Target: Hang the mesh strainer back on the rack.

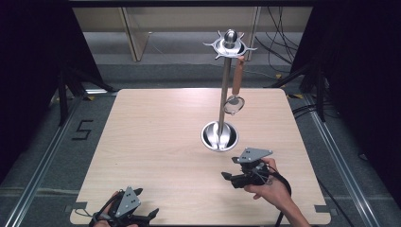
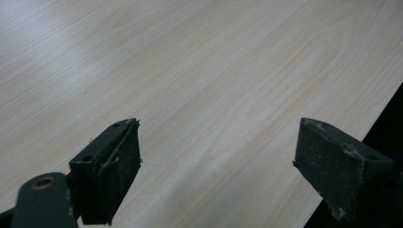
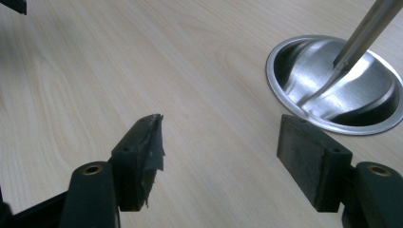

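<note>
Here the strainer (image 1: 235, 101) hangs by its wooden handle from the top ring of the rack (image 1: 222, 85), right of the pole and above the far right of the worktop (image 1: 156, 142). The rack's steel base (image 3: 332, 90) sits just beyond the right gripper (image 1: 239, 176), jaws apart and empty. The left gripper (image 1: 137, 218), also open and empty, rests at the near edge. A clumsy reach could knock the pole and swing the strainer off its hook.
</note>
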Demonstrator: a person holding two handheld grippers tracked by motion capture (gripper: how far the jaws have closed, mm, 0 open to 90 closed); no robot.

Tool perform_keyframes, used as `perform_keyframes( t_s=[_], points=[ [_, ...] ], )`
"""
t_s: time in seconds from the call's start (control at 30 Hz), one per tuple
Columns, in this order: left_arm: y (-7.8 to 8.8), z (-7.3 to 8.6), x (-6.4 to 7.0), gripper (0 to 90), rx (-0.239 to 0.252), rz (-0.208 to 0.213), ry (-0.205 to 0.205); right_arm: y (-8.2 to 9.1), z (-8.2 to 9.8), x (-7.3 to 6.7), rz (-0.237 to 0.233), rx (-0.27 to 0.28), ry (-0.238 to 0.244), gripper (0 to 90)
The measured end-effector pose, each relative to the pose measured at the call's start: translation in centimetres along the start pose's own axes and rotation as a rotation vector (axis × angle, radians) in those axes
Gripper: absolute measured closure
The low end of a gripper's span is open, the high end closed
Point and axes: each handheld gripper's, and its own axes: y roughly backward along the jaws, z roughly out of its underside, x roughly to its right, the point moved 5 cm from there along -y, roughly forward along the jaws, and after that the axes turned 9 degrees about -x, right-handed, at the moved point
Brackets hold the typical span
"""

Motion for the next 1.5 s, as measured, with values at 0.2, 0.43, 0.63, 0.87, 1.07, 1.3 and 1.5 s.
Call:
perform_keyframes(
  t_s=[0.2, 0.43, 0.63, 0.87, 1.07, 1.3, 1.5],
  points=[
    [0.1, 0.0, 0.1, 14.8, -0.009, 0.001, 0.011, -0.2, 0.8, -0.1, 0.003, -0.019, -0.02, 33.2],
    [0.0, 0.0, 0.1, 14.8, -0.014, 0.002, 0.021, -0.4, 1.5, -0.2, -0.005, -0.038, -0.024, 32.9],
    [0.1, 0.1, 0.3, 14.8, -0.013, 0.007, 0.037, -0.4, 2.1, -0.4, 0.002, -0.037, -0.022, 32.6],
    [0.1, 0.1, 0.1, 14.8, -0.015, 0.004, -0.001, -0.4, 2.8, -0.5, -0.01, -0.047, -0.038, 32.3],
    [0.0, 0.1, 0.3, 14.8, -0.015, 0.008, 0.032, -0.5, 3.3, -0.6, -0.006, -0.045, -0.039, 31.7],
    [0.1, 0.1, 0.2, 14.8, -0.014, 0.006, 0.031, -0.4, 3.7, -0.8, -0.005, -0.03, -0.054, 28.0],
    [0.0, 0.1, 0.3, 14.8, -0.015, 0.009, 0.033, -0.3, 4.2, -0.9, -0.01, -0.031, -0.079, 24.1]
  ],
)
